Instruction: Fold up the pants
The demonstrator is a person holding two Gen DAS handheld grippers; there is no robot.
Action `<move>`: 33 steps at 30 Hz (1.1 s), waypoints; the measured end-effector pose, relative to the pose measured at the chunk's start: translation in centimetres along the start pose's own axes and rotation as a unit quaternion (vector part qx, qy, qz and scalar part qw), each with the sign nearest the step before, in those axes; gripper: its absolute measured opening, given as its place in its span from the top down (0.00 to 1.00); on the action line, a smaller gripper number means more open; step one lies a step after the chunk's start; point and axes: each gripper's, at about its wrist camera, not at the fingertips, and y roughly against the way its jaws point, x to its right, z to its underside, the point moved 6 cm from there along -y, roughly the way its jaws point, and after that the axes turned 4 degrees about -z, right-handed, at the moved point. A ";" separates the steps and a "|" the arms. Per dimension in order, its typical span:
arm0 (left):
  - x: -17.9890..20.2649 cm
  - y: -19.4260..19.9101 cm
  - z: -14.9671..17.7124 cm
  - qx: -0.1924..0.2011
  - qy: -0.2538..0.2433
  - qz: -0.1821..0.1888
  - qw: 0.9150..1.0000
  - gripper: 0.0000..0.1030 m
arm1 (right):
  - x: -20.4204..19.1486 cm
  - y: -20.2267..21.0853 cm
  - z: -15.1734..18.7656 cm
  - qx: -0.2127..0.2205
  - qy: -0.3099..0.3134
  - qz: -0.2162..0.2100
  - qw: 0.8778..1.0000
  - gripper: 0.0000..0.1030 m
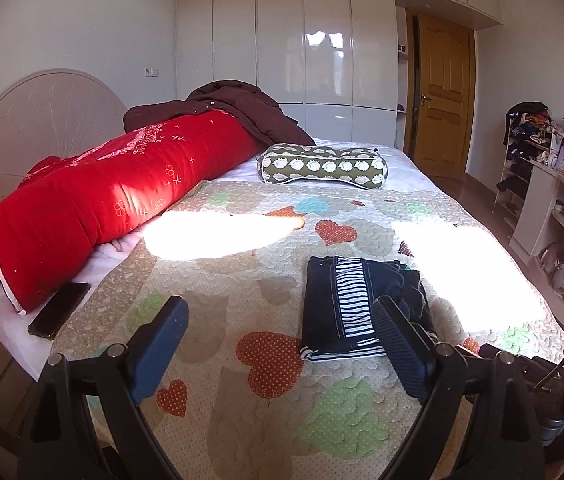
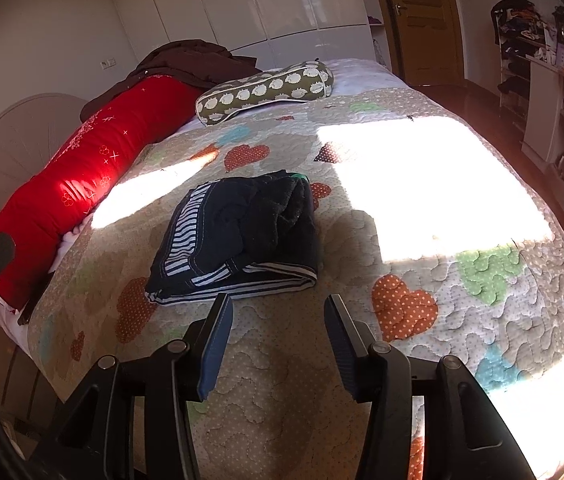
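Observation:
Dark navy pants point(image 1: 356, 304) with a white-striped side band lie folded in a compact rectangle on the heart-patterned quilt point(image 1: 242, 264). They also show in the right wrist view point(image 2: 242, 236). My left gripper point(image 1: 280, 312) is open and empty, above the quilt just in front of the pants, its right finger overlapping their near right corner in view. My right gripper point(image 2: 278, 308) is open and empty, just short of the pants' near folded edge.
A red rolled duvet point(image 1: 106, 196) lies along the left side with a dark brown garment point(image 1: 242, 112) on it. A green patterned bolster point(image 1: 322, 166) lies at the far end. A black phone point(image 1: 60, 310) lies by the duvet. Shelves point(image 1: 562, 200) stand on the right.

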 end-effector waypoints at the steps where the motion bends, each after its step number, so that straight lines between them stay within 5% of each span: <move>1: 0.0 0.2 0.0 0.001 0.001 0.002 1.000 0.11 | -0.1 0.1 0.1 -0.001 0.001 0.001 1.000 0.50; 15: -0.4 2.6 -0.3 0.029 0.008 -0.029 0.999 0.00 | -1.5 0.4 1.2 -0.005 0.038 0.018 0.999 0.46; 21: 0.2 1.3 0.8 -0.015 0.013 0.020 1.000 0.00 | -1.3 0.2 1.6 -0.006 0.043 0.028 0.999 0.45; 33: 0.9 -0.6 2.8 -0.072 0.005 0.038 0.997 0.00 | -1.0 0.5 1.5 -0.001 0.049 0.051 0.998 0.42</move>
